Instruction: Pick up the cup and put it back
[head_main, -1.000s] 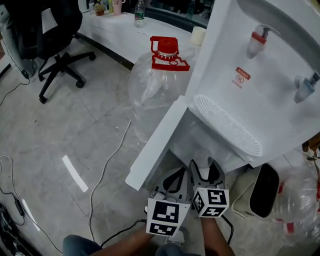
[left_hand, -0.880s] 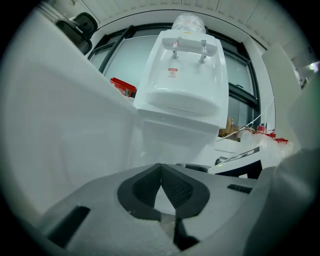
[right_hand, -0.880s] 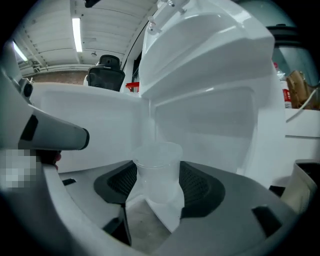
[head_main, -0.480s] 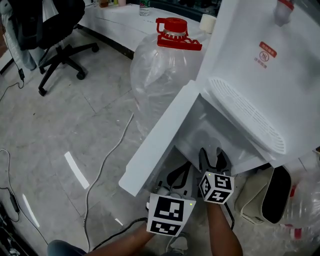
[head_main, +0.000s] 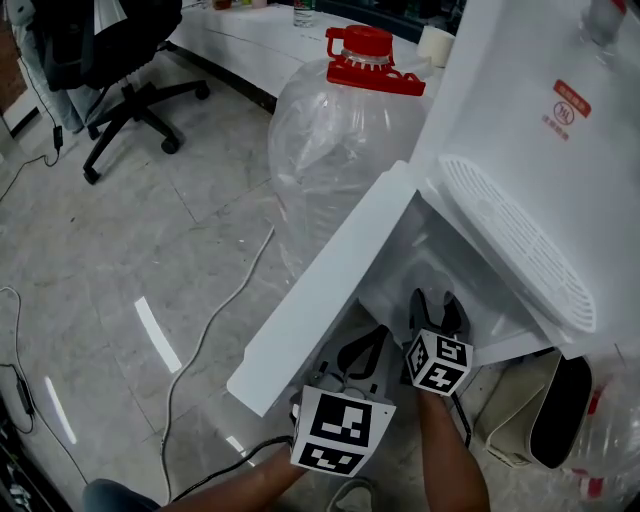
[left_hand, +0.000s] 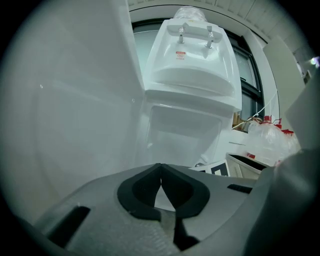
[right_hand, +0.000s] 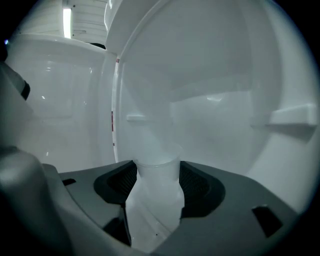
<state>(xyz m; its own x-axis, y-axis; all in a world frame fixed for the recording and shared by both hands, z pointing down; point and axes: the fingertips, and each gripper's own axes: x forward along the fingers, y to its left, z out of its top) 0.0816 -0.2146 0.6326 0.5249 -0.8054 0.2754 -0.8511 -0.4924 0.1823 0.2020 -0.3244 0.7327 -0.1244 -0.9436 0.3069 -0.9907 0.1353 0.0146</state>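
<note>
A translucent plastic cup (right_hand: 156, 175) stands upright between the jaws of my right gripper (right_hand: 157, 186), which is shut on it inside the white cabinet (right_hand: 210, 105) of the water dispenser. In the head view the right gripper (head_main: 435, 306) reaches into the open lower compartment of the dispenser (head_main: 530, 170), and the cup is hidden there. My left gripper (head_main: 366, 352) sits just left of it, below the open cabinet door (head_main: 330, 290). Its jaws are shut with the tips touching and nothing between them (left_hand: 160, 176).
A large empty water bottle (head_main: 340, 140) with a red cap stands behind the open door. A black office chair (head_main: 110, 60) is at the far left. A white cable (head_main: 215, 320) runs over the tiled floor. A beige bin (head_main: 545, 415) stands right of the dispenser.
My right gripper has pushed a little deeper into the cabinet, and the head view has shifted so the dispenser's taps left the frame. The left gripper stays about where it was.
</note>
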